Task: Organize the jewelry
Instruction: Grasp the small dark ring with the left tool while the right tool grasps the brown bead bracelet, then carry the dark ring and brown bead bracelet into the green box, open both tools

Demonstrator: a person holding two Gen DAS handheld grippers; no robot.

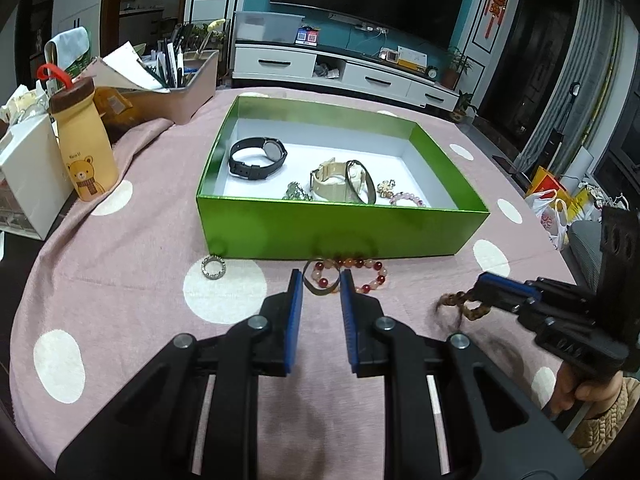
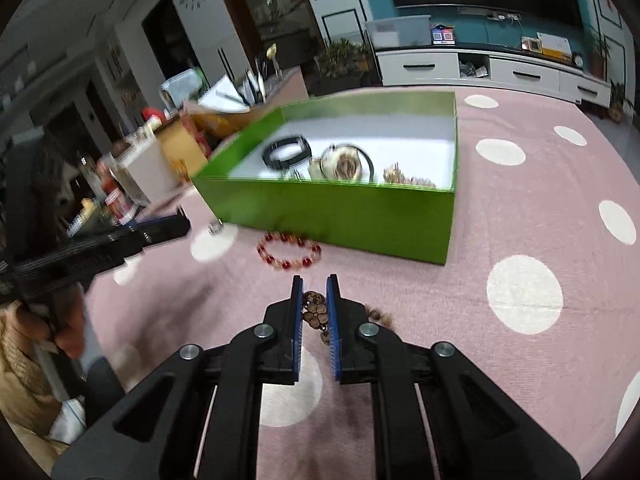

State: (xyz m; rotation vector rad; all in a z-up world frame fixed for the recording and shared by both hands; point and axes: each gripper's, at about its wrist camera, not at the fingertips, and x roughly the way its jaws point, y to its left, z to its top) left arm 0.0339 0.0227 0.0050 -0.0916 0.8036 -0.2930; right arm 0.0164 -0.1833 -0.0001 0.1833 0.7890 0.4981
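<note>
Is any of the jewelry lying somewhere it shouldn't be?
Yes. A red beaded bracelet and a sparkly ring lie on the pink tablecloth in front of the green box, while the watches sit inside. The right hand-held gripper is shut on a brown beaded bracelet, also outside the box.

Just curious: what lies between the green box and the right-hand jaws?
A red bead bracelet lies on the pink cloth there; the right wrist view shows it.
</note>
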